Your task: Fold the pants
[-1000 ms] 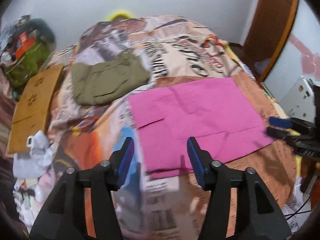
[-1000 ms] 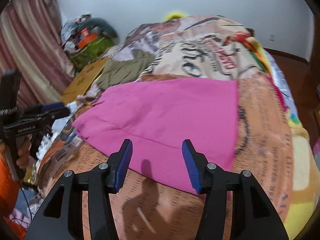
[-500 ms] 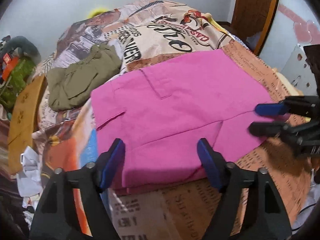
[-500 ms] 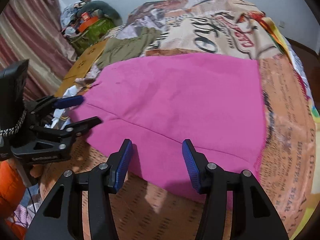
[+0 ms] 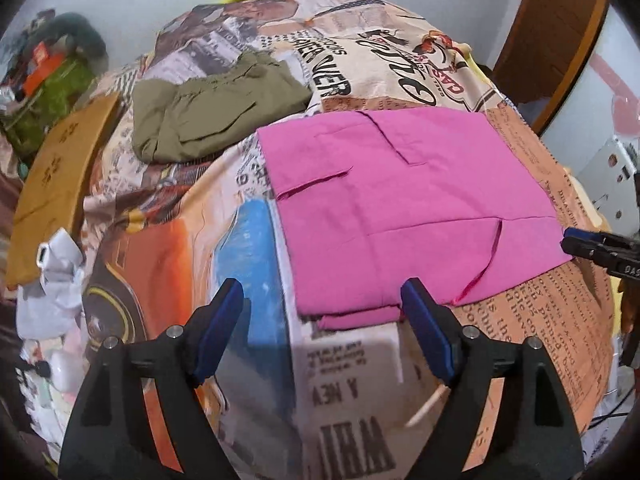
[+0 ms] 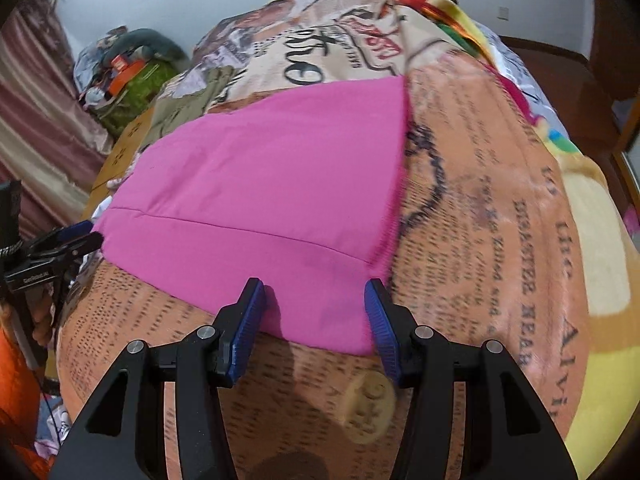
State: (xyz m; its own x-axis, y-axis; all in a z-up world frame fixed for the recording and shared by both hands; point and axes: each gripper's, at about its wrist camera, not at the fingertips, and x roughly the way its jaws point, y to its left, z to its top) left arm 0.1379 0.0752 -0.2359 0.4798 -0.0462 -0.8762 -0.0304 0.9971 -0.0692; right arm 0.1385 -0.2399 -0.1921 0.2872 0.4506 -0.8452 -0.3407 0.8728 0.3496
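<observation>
Two tongs, both empty: left wrist view, your left tongs [image 5: 322,304] stand wide, jaws just been opening, over the near edge of the pink pants [image 5: 400,208] lying flat on the bed [image 5: 168,264], olive garment [image 5: 208,116] beyond. Right wrist view, your right tongs [image 6: 314,302] gape about halfway over the pants' near hem, gripping nothing, left tongs by the pants' left edge.

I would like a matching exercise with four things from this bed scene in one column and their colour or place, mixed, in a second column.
Things:
1. pants
2. green garment
3. cardboard
4. left gripper

Descriptions:
A. brown, at the left edge of the bed
B. pink, spread flat on the blanket
C. open, above the near pants edge
D. olive, crumpled beyond the pants

Pairs: 1-B, 2-D, 3-A, 4-C
</observation>
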